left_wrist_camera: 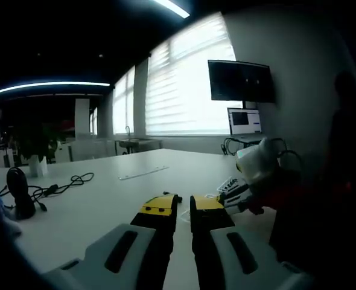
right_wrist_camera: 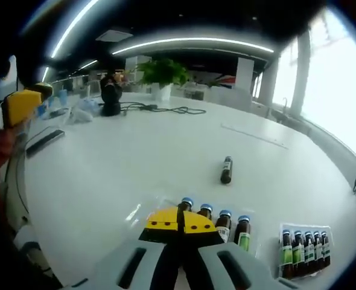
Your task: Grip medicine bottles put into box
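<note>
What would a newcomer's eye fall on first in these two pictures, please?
Probably the row of small medicine bottles standing just beyond the right gripper, with one loose bottle lying farther out on the white table. In the left gripper view, the bright blinded windows and dark wall screen dominate.

- My right claw [right_wrist_camera: 179, 222] hangs low over the white table [right_wrist_camera: 136, 163], its yellow-tipped jaws pressed together with nothing between them.
- Just beyond the tips, four medicine bottles [right_wrist_camera: 217, 220] stand in a row.
- To the right, a clear box [right_wrist_camera: 305, 251] holds five more.
- Farther off, one bottle [right_wrist_camera: 226, 170] lies alone.
- At far left, the other claw [right_wrist_camera: 20, 106] shows.
</note>
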The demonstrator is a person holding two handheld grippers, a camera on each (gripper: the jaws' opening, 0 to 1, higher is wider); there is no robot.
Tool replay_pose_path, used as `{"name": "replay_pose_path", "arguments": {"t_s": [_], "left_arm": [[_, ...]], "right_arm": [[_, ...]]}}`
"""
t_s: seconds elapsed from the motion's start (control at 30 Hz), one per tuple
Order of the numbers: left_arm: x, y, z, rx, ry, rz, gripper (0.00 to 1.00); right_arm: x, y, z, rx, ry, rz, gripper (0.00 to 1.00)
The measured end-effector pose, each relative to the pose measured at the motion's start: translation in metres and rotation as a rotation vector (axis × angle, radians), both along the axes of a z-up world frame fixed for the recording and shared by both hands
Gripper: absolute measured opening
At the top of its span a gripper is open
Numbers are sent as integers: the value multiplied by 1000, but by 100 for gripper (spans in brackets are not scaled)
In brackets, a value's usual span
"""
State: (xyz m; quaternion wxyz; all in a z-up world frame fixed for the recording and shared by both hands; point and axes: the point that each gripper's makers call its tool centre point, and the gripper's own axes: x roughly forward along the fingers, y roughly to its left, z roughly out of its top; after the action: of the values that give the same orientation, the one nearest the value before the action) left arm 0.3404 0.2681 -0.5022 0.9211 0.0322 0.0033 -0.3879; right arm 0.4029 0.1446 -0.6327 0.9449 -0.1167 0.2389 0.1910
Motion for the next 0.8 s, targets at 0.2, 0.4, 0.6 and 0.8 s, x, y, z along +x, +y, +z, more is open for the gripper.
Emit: {"name": "replay_pose_path", "arguments": {"t_s": [0.2,0.4,0.6,0.8], "left_arm": [[0,0,1,-1,-1,-1,3],[0,0,0,0,0,0,3],[2,2,0,-2,2,7,3],[3,2,-1,-2,5,6,3]], "right_arm": [[1,0,0,19,9,-5,0],[-1,1,0,30,-10,18,0],[-2,0,3,44,-11,24,0],[-1,-2,12,67,-27,27,0]]}}
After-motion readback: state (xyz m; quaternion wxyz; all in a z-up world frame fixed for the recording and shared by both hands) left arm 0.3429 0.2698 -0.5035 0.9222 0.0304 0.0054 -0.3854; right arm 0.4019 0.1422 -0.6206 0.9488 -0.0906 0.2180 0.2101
